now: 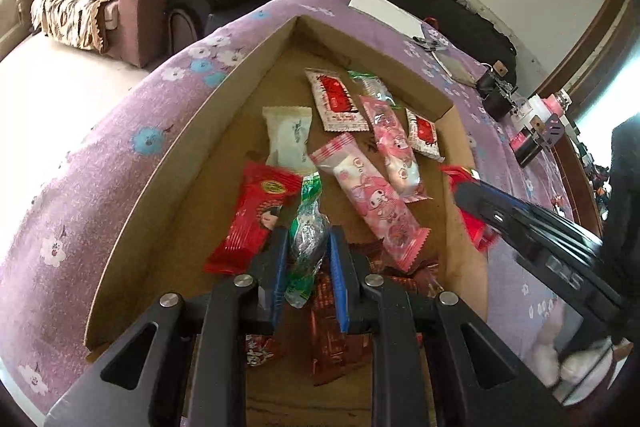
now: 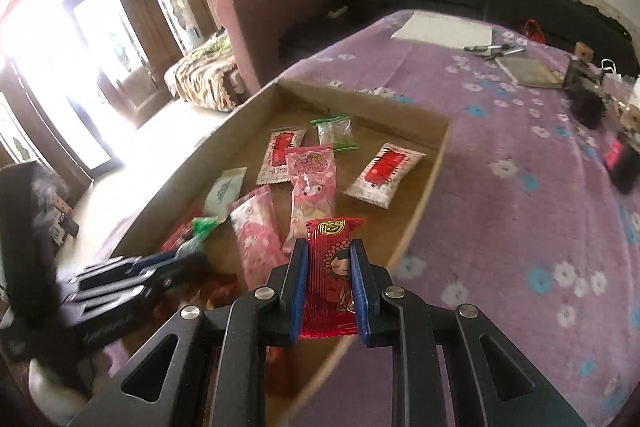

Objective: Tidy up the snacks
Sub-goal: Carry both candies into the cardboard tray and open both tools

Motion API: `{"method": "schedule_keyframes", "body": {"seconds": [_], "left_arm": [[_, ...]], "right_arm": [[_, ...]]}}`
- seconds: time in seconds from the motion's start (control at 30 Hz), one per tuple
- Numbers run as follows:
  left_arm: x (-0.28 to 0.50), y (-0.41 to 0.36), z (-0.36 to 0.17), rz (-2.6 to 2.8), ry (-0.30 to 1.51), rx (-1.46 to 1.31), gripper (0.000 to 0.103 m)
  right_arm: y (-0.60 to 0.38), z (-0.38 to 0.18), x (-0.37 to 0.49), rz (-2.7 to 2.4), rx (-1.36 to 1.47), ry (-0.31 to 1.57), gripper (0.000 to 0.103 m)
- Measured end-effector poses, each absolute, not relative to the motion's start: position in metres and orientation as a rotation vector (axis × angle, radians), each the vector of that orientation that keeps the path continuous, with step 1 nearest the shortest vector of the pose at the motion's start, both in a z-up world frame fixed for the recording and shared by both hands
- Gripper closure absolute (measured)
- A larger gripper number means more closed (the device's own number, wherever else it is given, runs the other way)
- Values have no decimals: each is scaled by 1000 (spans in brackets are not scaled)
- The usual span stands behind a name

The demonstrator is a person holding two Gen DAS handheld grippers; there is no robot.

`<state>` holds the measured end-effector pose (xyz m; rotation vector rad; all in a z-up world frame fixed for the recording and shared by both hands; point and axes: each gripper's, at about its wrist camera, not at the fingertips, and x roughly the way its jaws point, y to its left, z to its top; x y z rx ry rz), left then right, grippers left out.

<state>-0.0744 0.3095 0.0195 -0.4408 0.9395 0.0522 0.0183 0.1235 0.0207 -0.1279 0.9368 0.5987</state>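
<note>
A shallow cardboard tray [image 1: 152, 195] [image 2: 424, 199] on the purple flowered cloth holds several snack packets. My left gripper [image 1: 308, 239] is shut on a green-and-silver wrapped candy [image 1: 306, 239] above the tray's near part. My right gripper [image 2: 330, 251] is shut on a red packet with a cartoon girl [image 2: 330, 267], held over the tray's right wall; it shows at the right of the left wrist view [image 1: 472, 199]. The left gripper [image 2: 192, 259] appears at the lower left of the right wrist view. Inside lie pink packets [image 1: 372, 203], red-white packets [image 1: 336, 99], a white packet [image 1: 288, 139] and another red packet [image 1: 256, 215].
Dark red-brown packets [image 1: 332, 331] lie under my left gripper. On the cloth beyond the tray are a white sheet [image 2: 444, 29], pens [image 2: 492, 49], a notebook [image 2: 528, 71] and black gadgets [image 2: 584, 95]. A sofa [image 2: 280, 11] stands behind the table.
</note>
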Motion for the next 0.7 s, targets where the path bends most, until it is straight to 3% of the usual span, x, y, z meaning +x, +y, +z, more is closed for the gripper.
{"method": "schedule_keyframes", "body": {"seconds": [0.13, 0.2, 0.27, 0.37, 0.53, 0.7], "left_arm": [[-81, 314, 23, 53, 923, -448, 75], [-84, 314, 27, 63, 910, -442, 56], [-88, 313, 31, 76, 887, -436, 49], [-94, 309, 38, 93, 861, -412, 49], [-105, 297, 48, 132, 828, -361, 49], [-118, 280, 56, 245, 790, -264, 49]], "right_arm": [[129, 10, 27, 578, -140, 947, 79], [129, 8, 27, 584, -130, 939, 79], [129, 10, 25, 586, -130, 927, 79], [124, 17, 19, 582, -122, 895, 71], [107, 36, 1, 574, -102, 826, 68], [85, 48, -27, 561, -110, 759, 59]]}}
